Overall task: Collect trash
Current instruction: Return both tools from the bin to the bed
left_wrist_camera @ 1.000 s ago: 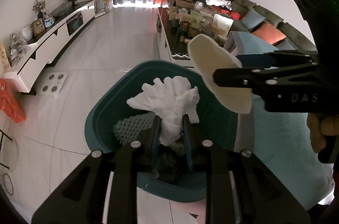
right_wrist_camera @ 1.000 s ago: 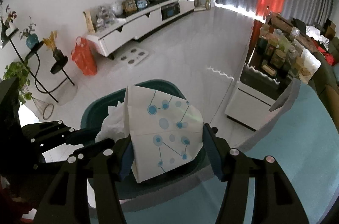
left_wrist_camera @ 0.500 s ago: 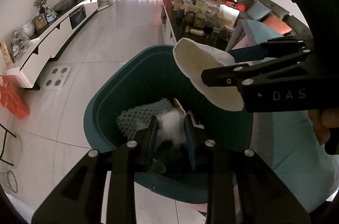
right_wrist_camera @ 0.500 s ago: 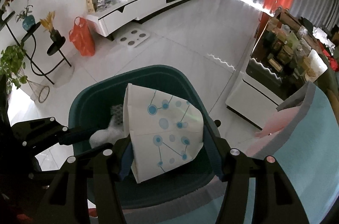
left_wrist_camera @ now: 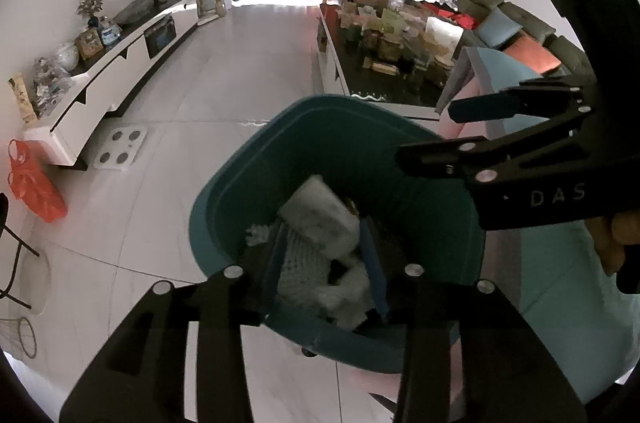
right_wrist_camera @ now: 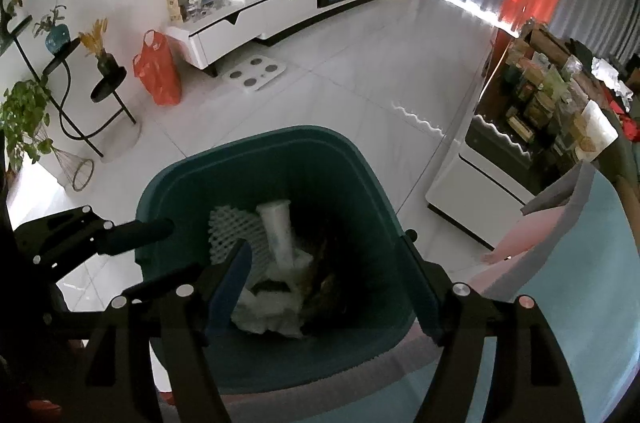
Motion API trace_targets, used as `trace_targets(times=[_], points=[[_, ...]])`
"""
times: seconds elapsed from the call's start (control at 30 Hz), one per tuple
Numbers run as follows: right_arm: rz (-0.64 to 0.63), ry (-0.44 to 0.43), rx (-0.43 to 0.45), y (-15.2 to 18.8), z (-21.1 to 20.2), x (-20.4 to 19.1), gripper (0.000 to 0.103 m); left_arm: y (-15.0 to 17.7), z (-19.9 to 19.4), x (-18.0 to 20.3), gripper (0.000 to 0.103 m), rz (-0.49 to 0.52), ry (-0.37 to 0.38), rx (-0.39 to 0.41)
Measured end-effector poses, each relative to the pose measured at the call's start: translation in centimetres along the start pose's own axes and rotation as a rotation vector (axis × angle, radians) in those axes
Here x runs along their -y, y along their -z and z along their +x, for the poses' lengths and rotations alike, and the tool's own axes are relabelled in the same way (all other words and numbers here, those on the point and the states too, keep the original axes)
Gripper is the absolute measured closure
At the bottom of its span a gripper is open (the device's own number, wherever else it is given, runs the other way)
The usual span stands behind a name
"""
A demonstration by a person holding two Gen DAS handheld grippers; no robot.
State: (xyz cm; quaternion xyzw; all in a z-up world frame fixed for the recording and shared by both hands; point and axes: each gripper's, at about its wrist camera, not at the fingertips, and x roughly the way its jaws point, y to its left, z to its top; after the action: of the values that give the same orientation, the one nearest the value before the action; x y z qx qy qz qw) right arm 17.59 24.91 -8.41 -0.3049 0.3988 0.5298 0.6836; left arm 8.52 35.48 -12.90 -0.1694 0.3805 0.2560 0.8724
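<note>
Left gripper point(left_wrist_camera: 326, 259) and right gripper point(right_wrist_camera: 324, 287) both spread wide and empty above a teal bin point(right_wrist_camera: 360, 159), paper cup point(right_wrist_camera: 278, 235), foam netting point(right_wrist_camera: 236, 235) and crumpled tissue point(right_wrist_camera: 268, 315) lying inside — grippers touching none of it.

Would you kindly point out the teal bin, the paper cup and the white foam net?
teal bin point(right_wrist_camera: 312, 135), right wrist view, far rim.
paper cup point(right_wrist_camera: 280, 235), right wrist view, side wall.
white foam net point(right_wrist_camera: 234, 231), right wrist view, mesh middle.
</note>
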Motion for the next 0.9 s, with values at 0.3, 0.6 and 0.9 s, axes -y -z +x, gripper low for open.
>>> trace_targets(times=[0.3, 0.6, 0.9], points=[[0.034, 0.043, 0.093, 1.1, -3.7, 1.5, 0.023, -0.3, -3.7, 0.9, 0.036, 0.004, 0.002, 0.085], [0.111, 0.124, 0.237, 4.7, -10.2, 5.2, 0.01, -1.9, -9.2, 5.1, 0.006, 0.07, 0.025, 0.212], [0.265, 0.223, 0.318, 11.5, -15.8, 10.7, 0.007, -2.8, -11.2, 10.4, 0.005, 0.139, 0.095, 0.232]])
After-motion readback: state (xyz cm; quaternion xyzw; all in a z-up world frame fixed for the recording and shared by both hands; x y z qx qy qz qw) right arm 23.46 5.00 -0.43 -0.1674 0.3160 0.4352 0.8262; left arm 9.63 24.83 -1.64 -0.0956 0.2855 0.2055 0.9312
